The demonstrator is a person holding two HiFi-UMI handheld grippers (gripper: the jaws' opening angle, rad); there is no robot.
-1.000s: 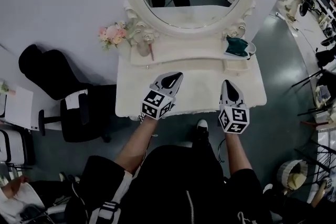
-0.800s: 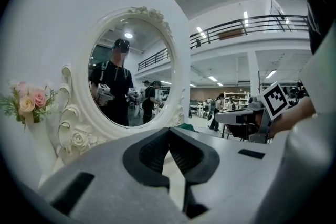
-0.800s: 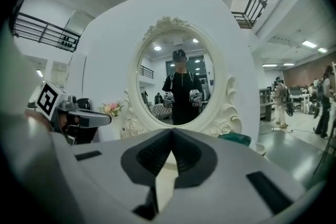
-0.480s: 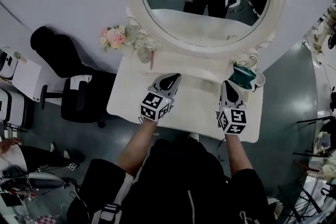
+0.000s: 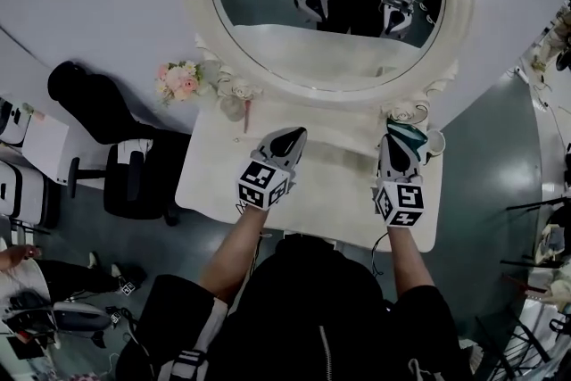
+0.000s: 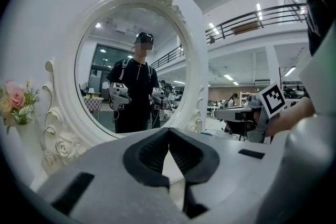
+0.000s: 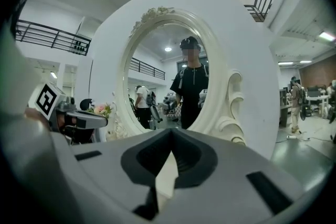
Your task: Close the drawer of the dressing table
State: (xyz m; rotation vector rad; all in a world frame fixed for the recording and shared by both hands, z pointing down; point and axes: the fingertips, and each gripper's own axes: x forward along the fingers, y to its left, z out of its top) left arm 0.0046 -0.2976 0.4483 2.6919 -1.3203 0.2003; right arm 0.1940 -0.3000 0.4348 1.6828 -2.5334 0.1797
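Both tools are over the dressing table (image 5: 223, 183). The left hand-held gripper (image 5: 292, 136) hangs above the middle of the tabletop (image 5: 335, 178), and the right hand-held gripper (image 5: 393, 145) is nearer the right end, tips just beside a teal object (image 5: 415, 140) and a cup (image 5: 436, 141). In each gripper view the jaws are together, tips meeting, with nothing held; only white tabletop shows through the gap behind the tips. Both point at the oval mirror (image 5: 268, 22), roughly level. Flowers (image 5: 178, 80) sit at the back left, well apart from both tools. The drawer itself can't be made out. It would be in the table's front, under the near edge, and that front is hidden by the tabletop and the person's body (image 5: 312, 308). There is a pale strip under the near edge between the arms, but I can't tell if it is a drawer lip. No drawer plainly sticks out toward the person, so my guess is it's already in or almost in. Neither tool is at the front edge or touching the table, so no push is happening in this frame. If anything is left, it's a last push on the drawer front from below the edge.
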